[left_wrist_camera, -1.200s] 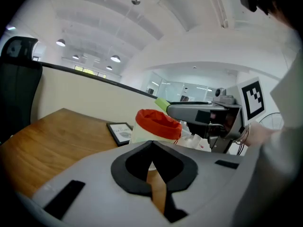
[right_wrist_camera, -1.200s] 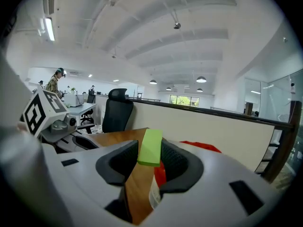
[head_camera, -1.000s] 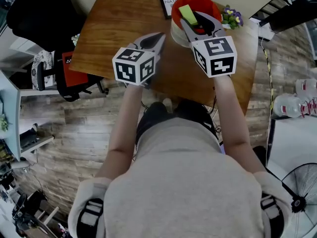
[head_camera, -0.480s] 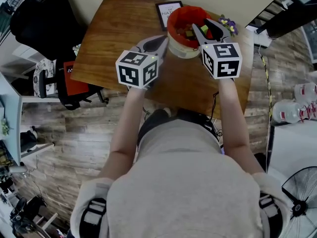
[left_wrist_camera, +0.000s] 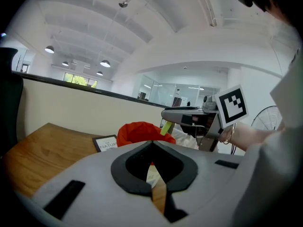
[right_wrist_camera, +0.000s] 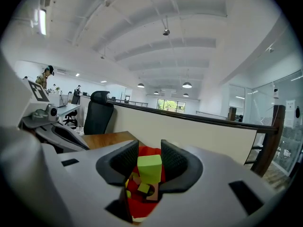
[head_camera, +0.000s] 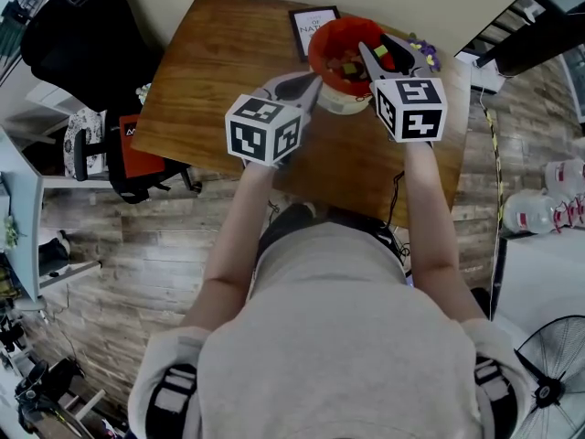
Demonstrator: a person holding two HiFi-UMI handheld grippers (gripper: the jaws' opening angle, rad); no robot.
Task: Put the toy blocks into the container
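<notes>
A container with a red liner (head_camera: pixel 331 51) stands at the far side of the wooden table (head_camera: pixel 219 62), with several small blocks inside (right_wrist_camera: pixel 142 189). My right gripper (head_camera: pixel 391 53) hangs over its right part, shut on a lime-green block (right_wrist_camera: pixel 149 168) that sits between the ribbed pads above the liner. The left gripper view shows that block (left_wrist_camera: pixel 164 128) sticking down from the right gripper over the container (left_wrist_camera: pixel 137 132). My left gripper (head_camera: pixel 308 84) is just left of the container's wall. Its jaws (left_wrist_camera: pixel 151 145) meet at the tips with nothing between them.
A framed sign (head_camera: pixel 309 20) stands behind the container and a small flower pot (head_camera: pixel 428 55) to its right. A black office chair (head_camera: pixel 73 35) is off the table's left end. Water bottles (head_camera: pixel 539 210) and a fan (head_camera: pixel 551 373) stand on the floor at right.
Both grippers have moved a little further out over the table, the left one closer to the container's side. The right gripper still holds the green block above the container.
</notes>
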